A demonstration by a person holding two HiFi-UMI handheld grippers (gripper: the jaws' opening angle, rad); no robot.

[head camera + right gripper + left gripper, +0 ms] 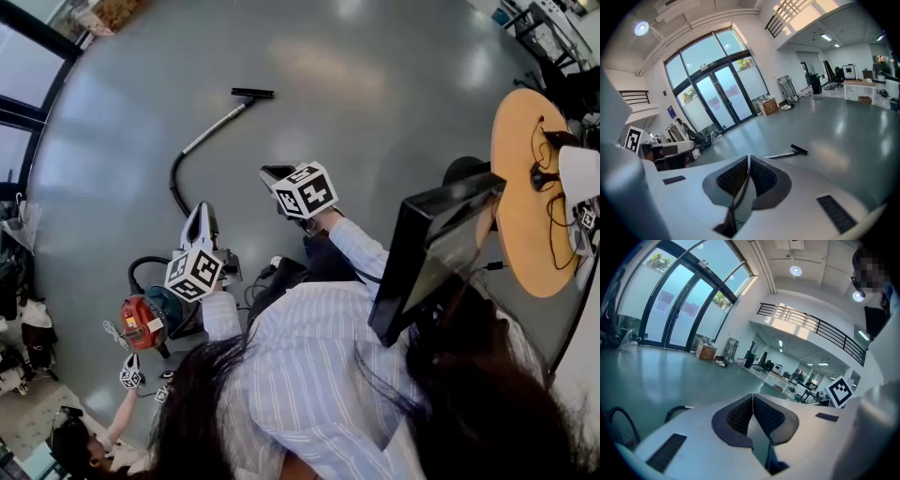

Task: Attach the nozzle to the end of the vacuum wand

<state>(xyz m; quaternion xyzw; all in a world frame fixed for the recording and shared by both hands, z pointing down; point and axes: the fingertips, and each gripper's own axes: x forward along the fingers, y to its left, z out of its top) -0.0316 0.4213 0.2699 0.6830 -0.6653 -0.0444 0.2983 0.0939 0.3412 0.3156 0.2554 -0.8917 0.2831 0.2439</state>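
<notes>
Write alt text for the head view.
A person holds the left gripper and right gripper, both shut and empty, above a floor. Ahead lies a vacuum wand, black nozzle at its far end, hose curving toward a red vacuum.

Nothing here can be read as a word, number or brand: the white cubes (305, 190) bear only black square patterns, and the purple sign (671, 111) just left of the glass doors (726, 96) is too small to read.
</notes>
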